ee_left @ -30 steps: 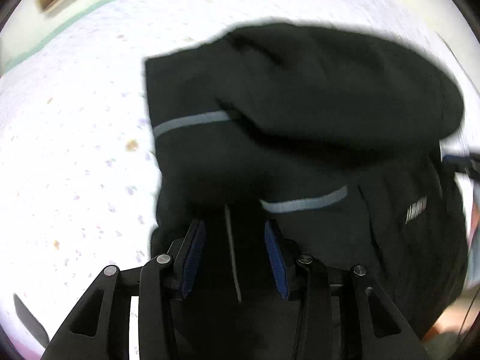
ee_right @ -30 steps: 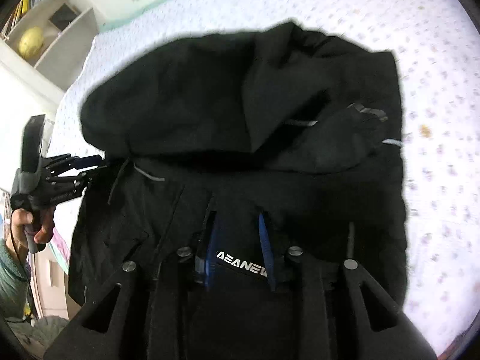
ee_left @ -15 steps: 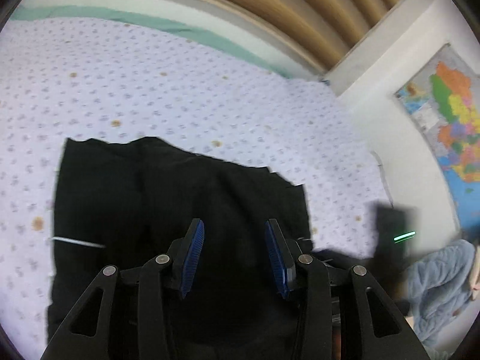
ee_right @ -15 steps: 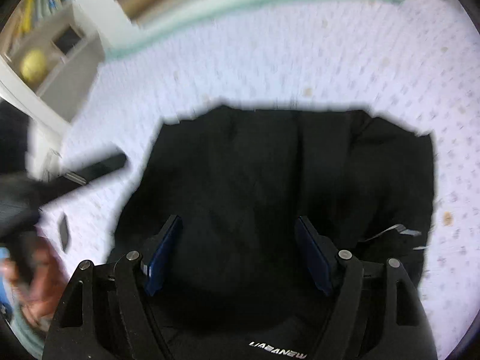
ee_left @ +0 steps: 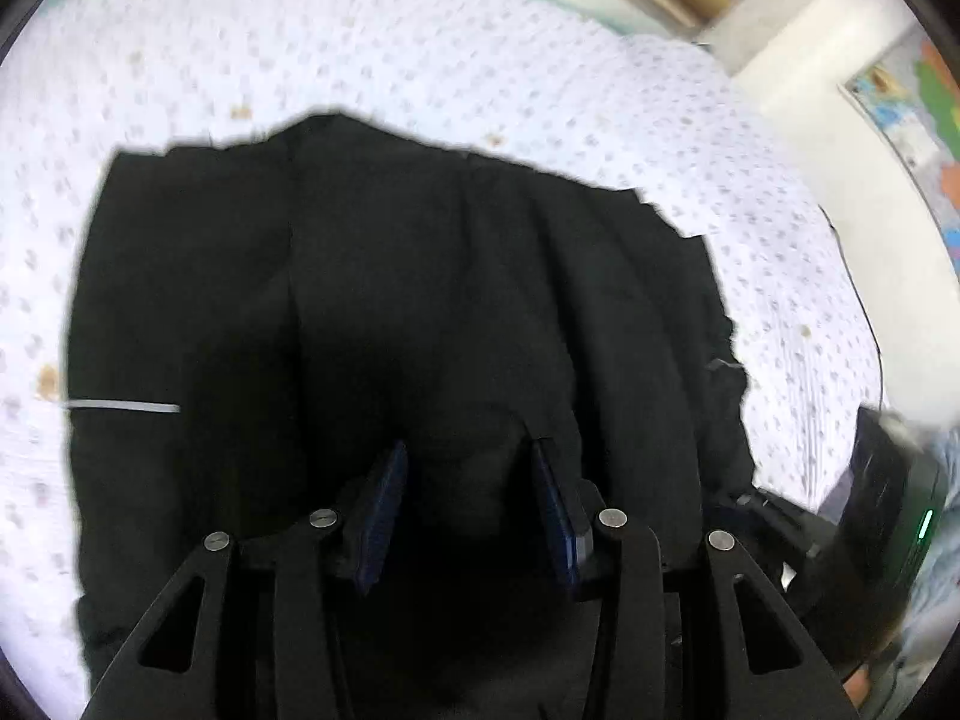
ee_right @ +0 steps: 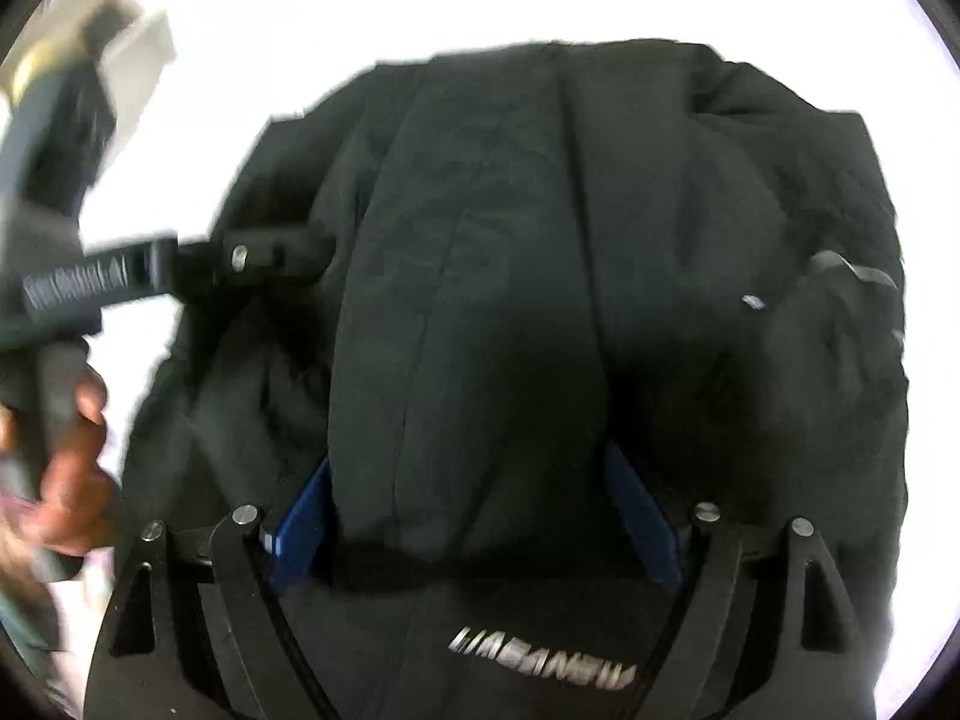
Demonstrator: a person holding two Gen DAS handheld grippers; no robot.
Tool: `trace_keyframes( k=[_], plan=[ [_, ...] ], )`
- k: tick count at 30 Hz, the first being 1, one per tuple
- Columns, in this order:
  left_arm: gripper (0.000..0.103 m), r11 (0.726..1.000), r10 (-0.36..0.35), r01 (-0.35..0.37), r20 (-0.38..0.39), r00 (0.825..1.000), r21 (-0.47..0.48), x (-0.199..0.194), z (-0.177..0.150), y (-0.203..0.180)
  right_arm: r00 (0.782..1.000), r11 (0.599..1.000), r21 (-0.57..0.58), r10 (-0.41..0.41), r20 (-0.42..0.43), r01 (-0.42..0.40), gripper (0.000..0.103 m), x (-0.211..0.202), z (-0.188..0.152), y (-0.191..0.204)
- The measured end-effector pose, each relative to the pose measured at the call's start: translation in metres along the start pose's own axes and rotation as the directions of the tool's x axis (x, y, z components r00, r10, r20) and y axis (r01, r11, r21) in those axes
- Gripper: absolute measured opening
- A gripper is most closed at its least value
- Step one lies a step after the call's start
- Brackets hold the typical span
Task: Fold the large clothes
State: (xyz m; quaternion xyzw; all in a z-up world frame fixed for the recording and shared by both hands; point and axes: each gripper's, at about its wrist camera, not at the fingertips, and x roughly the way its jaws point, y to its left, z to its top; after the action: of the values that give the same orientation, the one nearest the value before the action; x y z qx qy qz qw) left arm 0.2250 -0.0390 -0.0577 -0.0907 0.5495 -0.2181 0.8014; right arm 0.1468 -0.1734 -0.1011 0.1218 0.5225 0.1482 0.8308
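Note:
A black jacket (ee_left: pixel 420 270) lies folded on the bed, with a grey reflective stripe (ee_left: pixel 126 406) at its left edge. My left gripper (ee_left: pixel 468 447) hangs over its near part. Its jaws are partly apart, with dark cloth bulging between them, and I cannot make out whether the pads touch it. In the right wrist view the jacket (ee_right: pixel 540 240) fills the frame. My right gripper (ee_right: pixel 468 456) is opening wide around a raised ridge of it, just beyond the white logo (ee_right: pixel 540 660). The left gripper (ee_right: pixel 270 252) reaches the jacket's left edge there.
A white bed sheet (ee_left: pixel 420 48) with small dots surrounds the jacket on all sides. A wall map (ee_left: pixel 900 108) hangs at the right. A person's hand (ee_right: pixel 72 480) holds the left gripper's handle. The right gripper's housing (ee_left: pixel 882 498) shows a green light.
The right gripper let go of the logo part and spread wide, then sank closer to the jacket. The jacket now lies flatter and folded. The left gripper swung over it, its jaw gap unchanged.

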Motion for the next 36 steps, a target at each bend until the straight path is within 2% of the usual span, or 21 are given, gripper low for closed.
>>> trace_keyframes(
  k=[3, 5, 6, 7, 11, 13, 17, 20, 22, 24, 26, 28, 31, 36],
  plan=[
    [0.045, 1.0, -0.014, 0.012, 0.067, 0.998, 0.024, -0.03, -0.011, -0.007, 0.993, 0.998, 0.053, -0.023, 0.12, 0.017, 0.087, -0.033, 0.011, -0.011],
    [0.047, 1.0, -0.004, 0.005, 0.081, 0.997, -0.005, -0.031, -0.021, -0.003, 0.992, 0.998, 0.052, -0.044, 0.121, 0.038, 0.083, -0.028, 0.022, -0.016],
    [0.047, 1.0, 0.006, -0.005, 0.069, 0.998, -0.023, -0.025, -0.026, 0.002, 0.993, 0.998, 0.028, -0.051, 0.108, 0.048, 0.063, -0.022, 0.026, -0.015],
    [0.047, 0.999, 0.021, -0.019, 0.044, 0.999, -0.049, -0.013, -0.03, 0.008, 0.994, 0.998, -0.005, -0.07, 0.088, 0.07, 0.053, -0.011, 0.029, -0.01],
    [0.05, 0.988, 0.013, -0.011, 0.014, 1.0, -0.151, 0.018, -0.039, 0.032, 0.994, 0.993, -0.047, -0.108, -0.032, 0.106, 0.055, 0.041, 0.022, -0.014],
    [0.05, 0.99, 0.024, -0.023, 0.003, 1.0, -0.138, 0.022, -0.039, 0.029, 0.994, 0.994, -0.021, -0.103, -0.034, 0.103, 0.056, 0.056, 0.027, -0.026],
    [0.051, 0.996, 0.078, -0.078, -0.008, 0.997, -0.041, 0.019, -0.037, 0.011, 0.996, 0.997, 0.025, -0.079, -0.029, 0.079, 0.056, 0.056, 0.022, -0.035],
    [0.051, 0.997, 0.051, -0.052, -0.011, 0.999, -0.057, 0.005, -0.036, 0.016, 0.998, 0.997, 0.065, -0.037, -0.047, 0.04, 0.058, 0.044, 0.016, -0.044],
    [0.051, 0.997, 0.036, -0.036, 0.005, 0.999, -0.068, -0.013, -0.041, 0.021, 0.998, 0.993, 0.12, 0.025, -0.049, -0.019, 0.065, 0.025, 0.004, -0.058],
    [0.052, 0.997, 0.026, -0.025, 0.009, 1.0, -0.075, -0.031, -0.053, 0.029, 0.997, 0.987, 0.154, 0.054, -0.047, -0.046, 0.069, 0.012, -0.013, -0.068],
    [0.054, 0.993, 0.073, -0.072, 0.004, 0.997, -0.088, -0.046, -0.067, 0.037, 0.997, 0.983, 0.178, 0.059, -0.049, -0.05, 0.07, -0.004, -0.034, -0.078],
    [0.054, 0.987, 0.126, -0.124, 0.004, 0.992, -0.104, -0.065, -0.084, 0.049, 0.997, 0.981, 0.188, 0.046, -0.054, -0.035, 0.07, -0.019, -0.056, -0.085],
    [0.054, 0.976, 0.158, -0.156, 0.003, 0.987, -0.149, -0.093, -0.111, 0.069, 0.996, 0.986, 0.148, -0.065, -0.055, 0.073, 0.07, -0.051, -0.086, -0.091],
    [0.054, 0.96, 0.167, -0.164, -0.007, 0.986, -0.226, -0.134, -0.153, 0.117, 0.983, 0.972, 0.149, -0.178, -0.046, 0.182, 0.071, -0.092, -0.115, -0.116]
  ],
)
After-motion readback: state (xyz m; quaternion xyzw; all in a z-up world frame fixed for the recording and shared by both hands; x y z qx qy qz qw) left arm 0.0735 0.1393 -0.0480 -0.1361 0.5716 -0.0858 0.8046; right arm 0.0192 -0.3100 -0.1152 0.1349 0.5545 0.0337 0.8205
